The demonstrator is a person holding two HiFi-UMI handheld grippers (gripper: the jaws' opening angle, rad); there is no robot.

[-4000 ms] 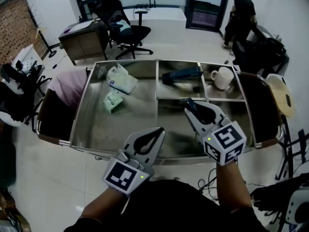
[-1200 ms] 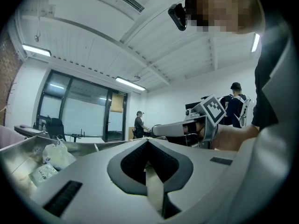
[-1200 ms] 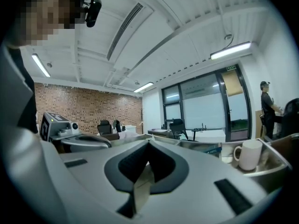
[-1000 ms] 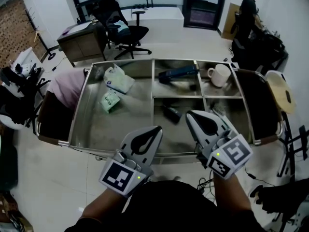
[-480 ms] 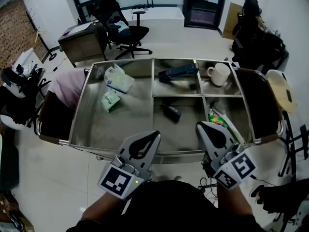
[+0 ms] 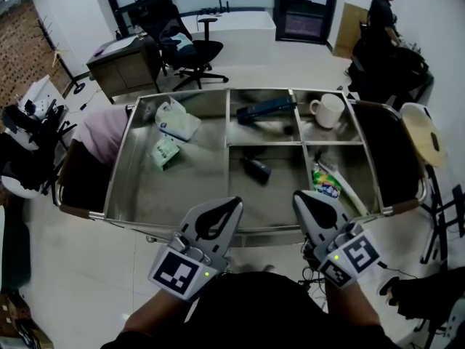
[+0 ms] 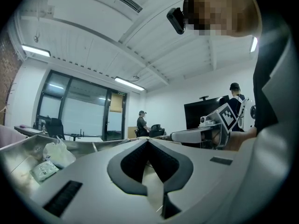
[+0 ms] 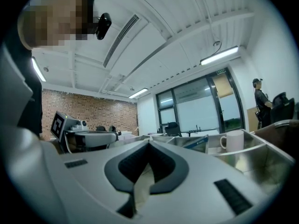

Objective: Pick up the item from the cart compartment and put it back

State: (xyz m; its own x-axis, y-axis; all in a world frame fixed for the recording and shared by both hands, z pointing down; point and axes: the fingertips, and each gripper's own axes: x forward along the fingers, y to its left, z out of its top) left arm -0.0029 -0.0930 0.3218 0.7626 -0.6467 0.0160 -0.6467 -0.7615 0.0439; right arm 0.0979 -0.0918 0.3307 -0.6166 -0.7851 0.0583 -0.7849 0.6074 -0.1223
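The steel cart [image 6: 118,177] fills the middle of the head view. It is split into a wide left bay and four smaller bays on the right. At its near rim are the left claw [image 6: 233,205] and the right claw [image 6: 300,198], well short of the contents. Both are clenched on nothing: each gripper view shows the dark pads meeting at the tip with only pale floor in the gap behind them. The task's thing is probably the small dark item [image 6: 256,169], which lies tilted on the floor of the near middle bay, ahead of both claws and touched by neither. With both claws empty, the step could be the wait before a pick or the rest after the item was put back, and I cannot tell which. If a pick is next, the right claw must first release, then reach forward and down over the rim and close across the item's narrow side. The other bays hold a blue box [image 6: 265,110], a white mug [image 6: 328,110], a bright packet [image 6: 327,182], a white bag [image 6: 176,119] and a green packet [image 6: 166,152]. What the dark item actually is stays unclear, as it is small and blurred. The gripper views are level with the rim, so neither shows it.
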